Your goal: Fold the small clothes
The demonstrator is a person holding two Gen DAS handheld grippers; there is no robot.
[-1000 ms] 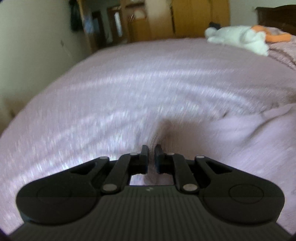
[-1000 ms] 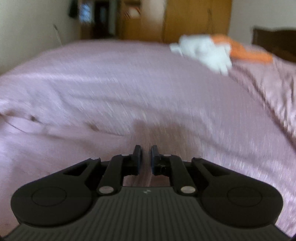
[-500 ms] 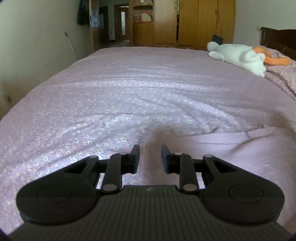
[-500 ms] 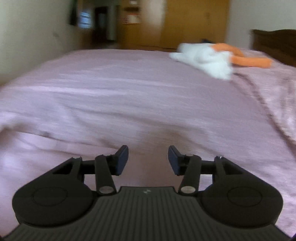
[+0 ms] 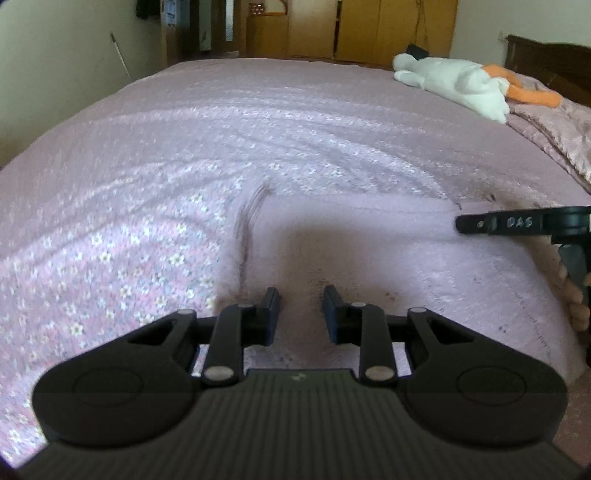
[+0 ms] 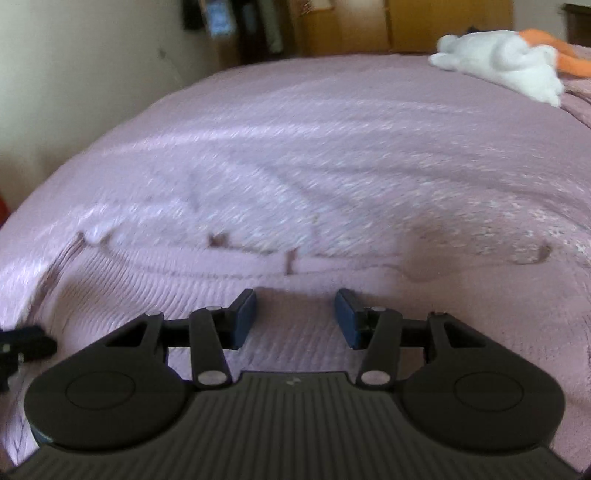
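Note:
A small pale pink ribbed garment [image 5: 388, 251] lies spread flat on the bed, its ribbed hem at its left edge. My left gripper [image 5: 301, 308] hovers open just above its near left part, nothing between the fingers. In the right wrist view the same garment [image 6: 295, 332] fills the foreground, and my right gripper [image 6: 294, 317] stands wide open over it, empty. The right gripper's black arm [image 5: 517, 223] pokes in at the right edge of the left wrist view, with a hand [image 5: 576, 295] below it. The left gripper's tip [image 6: 22, 345] shows at the left edge of the right wrist view.
The bed carries a pink flowered cover [image 5: 147, 206]. A white and orange plush toy [image 5: 458, 83] lies at the far right near a dark headboard [image 5: 546, 59]. Wooden wardrobes [image 5: 388, 29] and a doorway stand beyond the bed's far edge; a pale wall runs on the left.
Both grippers went from shut to open, letting the garment go. It now lies flat, and both grippers have pulled back above it.

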